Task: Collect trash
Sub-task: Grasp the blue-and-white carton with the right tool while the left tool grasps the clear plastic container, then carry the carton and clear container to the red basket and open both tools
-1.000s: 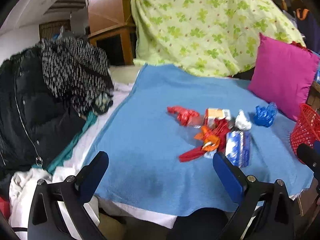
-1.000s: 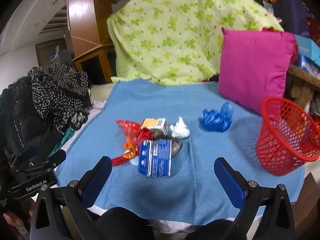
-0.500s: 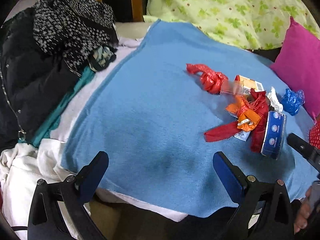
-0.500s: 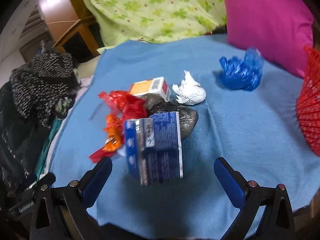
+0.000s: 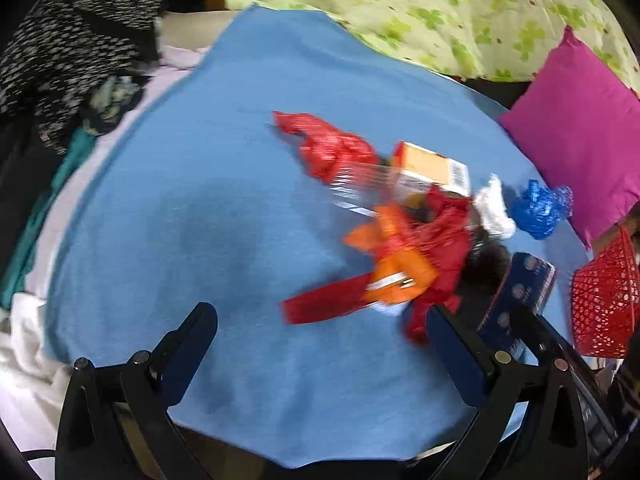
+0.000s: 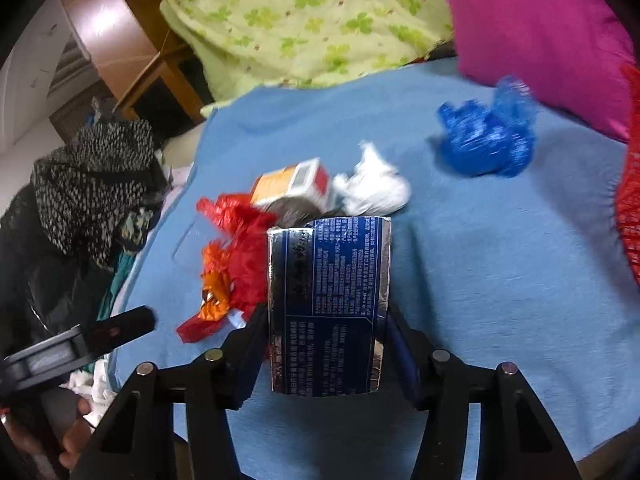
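Note:
A pile of trash lies on the blue blanket (image 5: 192,184): red wrappers (image 5: 332,148), an orange wrapper (image 5: 396,268), an orange-and-white box (image 5: 432,168), a white wad (image 5: 494,208) and a blue crumpled bag (image 5: 540,204). My right gripper (image 6: 326,344) is shut on the blue foil packet (image 6: 332,304), its fingers pressing both sides. The packet also shows in the left wrist view (image 5: 516,300). My left gripper (image 5: 320,332) is open and empty, just short of the red wrappers.
A red mesh basket (image 5: 604,304) stands at the right edge of the blanket. A magenta pillow (image 5: 580,128) and a green flowered sheet (image 5: 440,4) lie behind. Dark clothes (image 5: 68,48) are heaped on the left.
My right gripper moved in over the blue foil packet and closed on it. My left gripper moved forward and right toward the pile, still open.

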Action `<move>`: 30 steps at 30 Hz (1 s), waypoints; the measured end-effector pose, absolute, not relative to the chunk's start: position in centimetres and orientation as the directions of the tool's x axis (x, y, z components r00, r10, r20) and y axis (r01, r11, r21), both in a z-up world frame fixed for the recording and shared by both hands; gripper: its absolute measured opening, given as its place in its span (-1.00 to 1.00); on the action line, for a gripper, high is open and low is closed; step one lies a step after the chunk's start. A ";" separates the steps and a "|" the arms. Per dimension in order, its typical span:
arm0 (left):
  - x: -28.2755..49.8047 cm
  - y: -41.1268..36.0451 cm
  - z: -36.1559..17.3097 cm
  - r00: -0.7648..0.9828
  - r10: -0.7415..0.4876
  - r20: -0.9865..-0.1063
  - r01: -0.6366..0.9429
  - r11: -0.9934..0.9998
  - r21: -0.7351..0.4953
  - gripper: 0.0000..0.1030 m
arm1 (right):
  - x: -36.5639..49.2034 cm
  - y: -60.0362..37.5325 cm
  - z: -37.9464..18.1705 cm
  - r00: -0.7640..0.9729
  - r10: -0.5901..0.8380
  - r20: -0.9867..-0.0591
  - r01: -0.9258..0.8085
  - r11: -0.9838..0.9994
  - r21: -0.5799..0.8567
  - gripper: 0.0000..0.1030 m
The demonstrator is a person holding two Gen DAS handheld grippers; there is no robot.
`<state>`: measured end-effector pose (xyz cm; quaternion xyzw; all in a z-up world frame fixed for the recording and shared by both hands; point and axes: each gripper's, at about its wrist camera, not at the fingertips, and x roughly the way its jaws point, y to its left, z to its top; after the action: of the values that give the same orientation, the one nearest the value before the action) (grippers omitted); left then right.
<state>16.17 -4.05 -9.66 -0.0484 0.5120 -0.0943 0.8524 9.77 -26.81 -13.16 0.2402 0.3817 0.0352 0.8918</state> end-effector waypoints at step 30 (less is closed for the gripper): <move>18.3 -1.6 -8.8 0.450 -0.258 -0.855 -0.001 0.957 -0.289 -0.54 | 1.8 -31.9 -8.5 0.806 0.132 -0.577 0.170 0.882 0.439 0.15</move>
<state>18.33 -1.60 -8.81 -0.1247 0.5190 -0.0762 0.8422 1.82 -31.94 -8.49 0.2424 0.3115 -0.0102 0.9188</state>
